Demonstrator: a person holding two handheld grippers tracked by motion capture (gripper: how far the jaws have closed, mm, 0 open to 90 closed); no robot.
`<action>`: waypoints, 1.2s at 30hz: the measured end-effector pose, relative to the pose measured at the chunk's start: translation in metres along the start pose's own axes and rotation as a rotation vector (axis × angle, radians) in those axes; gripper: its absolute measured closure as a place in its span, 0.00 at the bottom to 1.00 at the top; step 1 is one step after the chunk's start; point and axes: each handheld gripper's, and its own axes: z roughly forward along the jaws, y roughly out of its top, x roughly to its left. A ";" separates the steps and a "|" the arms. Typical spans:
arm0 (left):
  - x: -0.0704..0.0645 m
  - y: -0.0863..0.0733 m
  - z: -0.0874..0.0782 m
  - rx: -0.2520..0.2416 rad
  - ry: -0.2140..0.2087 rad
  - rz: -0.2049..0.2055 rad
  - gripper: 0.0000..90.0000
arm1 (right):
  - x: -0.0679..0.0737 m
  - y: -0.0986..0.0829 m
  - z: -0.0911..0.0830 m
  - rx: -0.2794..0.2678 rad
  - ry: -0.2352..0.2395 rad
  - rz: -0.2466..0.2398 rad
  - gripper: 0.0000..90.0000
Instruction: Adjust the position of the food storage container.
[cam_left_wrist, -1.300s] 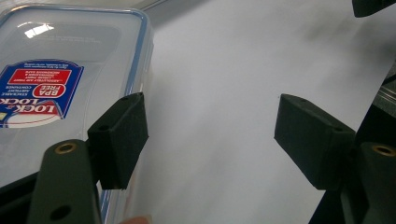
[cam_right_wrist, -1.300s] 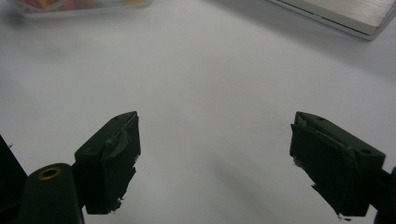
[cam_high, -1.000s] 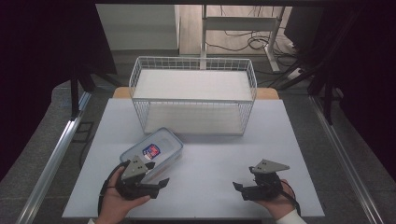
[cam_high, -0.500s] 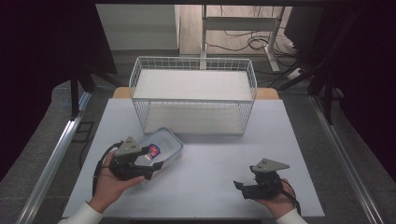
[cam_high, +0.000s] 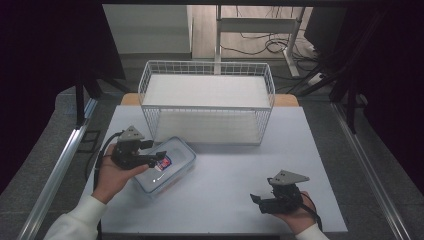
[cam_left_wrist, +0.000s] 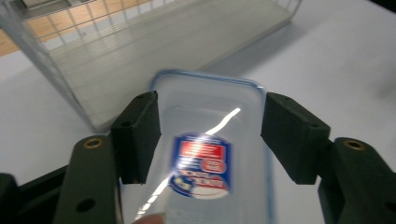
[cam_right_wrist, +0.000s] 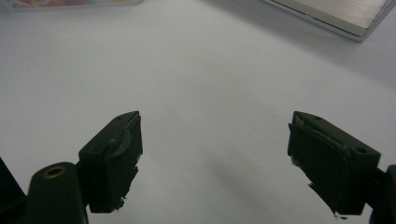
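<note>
A clear plastic container (cam_high: 167, 170) with a blue-rimmed lid and a red and blue label lies flat on the white table, left of centre. My left gripper (cam_high: 158, 156) is open, held low over the container's left end. In the left gripper view its two jaws stand on either side of the container (cam_left_wrist: 210, 158), with the gripper (cam_left_wrist: 212, 135) astride the lid and small gaps at both sides. My right gripper (cam_high: 256, 201) is open near the table's front right, and in the right gripper view the gripper (cam_right_wrist: 215, 158) has only bare table between its jaws.
A white wire basket (cam_high: 207, 65) stands at the back of the white table (cam_high: 235, 165), just beyond the container. Its mesh wall (cam_left_wrist: 60, 56) is close ahead of the left gripper. A corner of the basket (cam_right_wrist: 336, 14) is at the top right of the right gripper view.
My left hand has moved away from the person, from the front edge up to the container, so its open jaws now straddle the lid. The right gripper has stayed put.
</note>
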 end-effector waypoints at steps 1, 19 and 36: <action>0.003 0.001 0.002 0.010 -0.004 -0.008 0.45 | 0.000 0.000 0.000 0.005 0.001 0.001 0.20; 0.049 0.017 0.055 0.163 0.046 0.037 0.85 | 0.000 -0.001 0.003 0.025 -0.009 0.001 0.21; 0.054 0.022 0.094 0.285 0.080 0.099 1.00 | -0.002 -0.003 0.005 0.034 -0.018 -0.003 0.21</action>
